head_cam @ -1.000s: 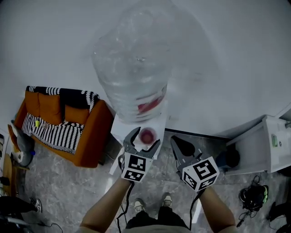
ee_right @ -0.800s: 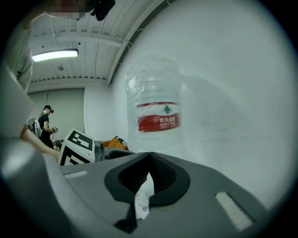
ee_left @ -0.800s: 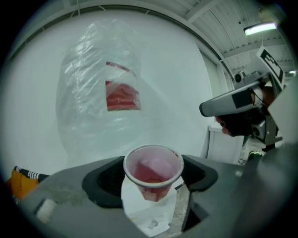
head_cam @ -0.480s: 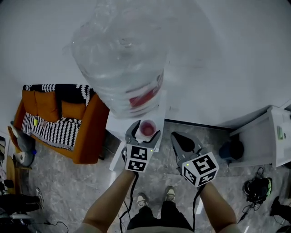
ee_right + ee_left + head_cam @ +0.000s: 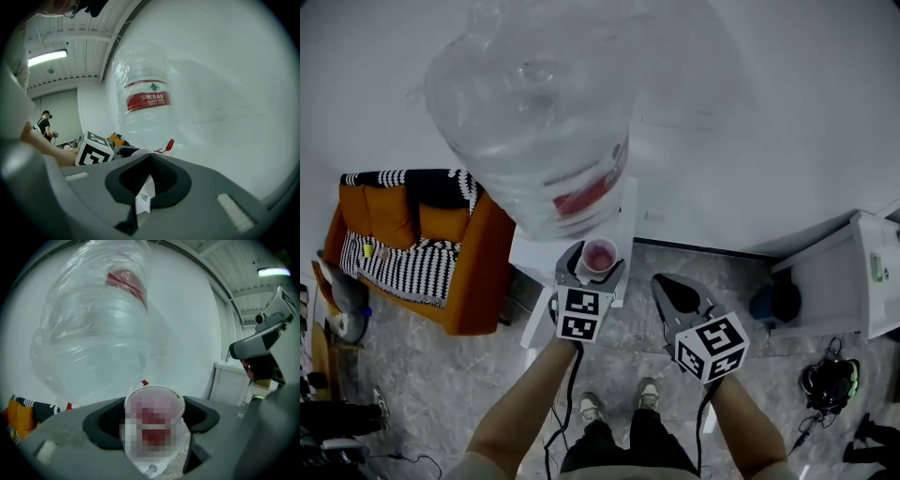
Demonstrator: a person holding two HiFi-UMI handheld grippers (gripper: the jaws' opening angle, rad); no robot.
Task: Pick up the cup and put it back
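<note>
A small white cup [image 5: 599, 255] with red inside sits between the jaws of my left gripper [image 5: 596, 262], which is shut on its sides. The cup hangs at the front edge of the white water dispenser [image 5: 536, 261], just below the big clear bottle [image 5: 534, 103]. In the left gripper view the cup [image 5: 154, 397] stands upright between the dark pads, with the bottle [image 5: 93, 333] behind it. My right gripper [image 5: 664, 284] is lower and to the right, over the floor. It is shut [image 5: 149, 159] with nothing held.
An orange sofa with a striped blanket [image 5: 412, 239] stands left of the dispenser. A white cabinet [image 5: 839, 286] and a dark round object [image 5: 773, 305] are at the right, with a black bag [image 5: 828, 384] on the floor. A white wall lies behind.
My left gripper has edged forward with the cup, closer under the bottle. The right gripper has hardly moved.
</note>
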